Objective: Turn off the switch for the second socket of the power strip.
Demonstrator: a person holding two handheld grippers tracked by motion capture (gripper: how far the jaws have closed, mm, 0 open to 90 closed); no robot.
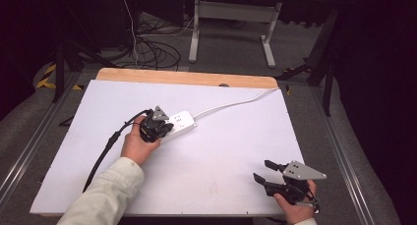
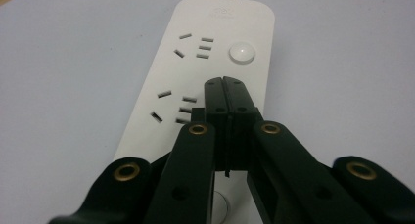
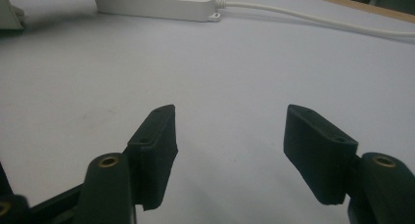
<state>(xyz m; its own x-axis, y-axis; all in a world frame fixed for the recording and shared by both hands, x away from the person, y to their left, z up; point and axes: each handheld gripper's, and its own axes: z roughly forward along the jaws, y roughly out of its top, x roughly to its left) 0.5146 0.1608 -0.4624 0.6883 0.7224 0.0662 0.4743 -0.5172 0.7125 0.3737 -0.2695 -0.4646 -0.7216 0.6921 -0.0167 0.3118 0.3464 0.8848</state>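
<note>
1. High view: a white power strip (image 1: 179,123) lies left of the middle of a matt white board (image 1: 231,151), which rests on a table with a pale wooden far edge (image 1: 187,77).
2. The strip is a smooth plastic bar with rounded corners. Its long axis runs on a slant, with the corded end toward the far right. Its white cord (image 1: 231,104) curves off the board's far right corner.
3. The left gripper (image 1: 156,129) sits over the strip's near end, held by the left hand (image 1: 137,144) in a pale sleeve. A black cable (image 1: 105,149) trails toward the near left edge.
4. The right gripper (image 1: 264,173) rests near the board's near right corner, well apart from the strip, with its jaws spread. A grey three-cornered plate (image 1: 302,171) tops it.
5. Beyond the table is grey carpet, a tangle of dark cables (image 1: 152,50), and the pale legs of another table (image 1: 231,23). The surroundings are dark.
6. Left gripper view: the left gripper (image 2: 224,94) has its jaws pressed flat together with nothing between them, over the strip (image 2: 161,106). The strip shows two socket groups of slim slots and a round glossy button (image 2: 242,53). Its long axis runs away from the camera.
7. Right gripper view: the right gripper (image 3: 230,145) has matt black, blocky jaws standing wide apart over bare board (image 3: 220,72). The strip (image 3: 156,1) lies far off at the top, and its cord (image 3: 318,21) leads right.
</note>
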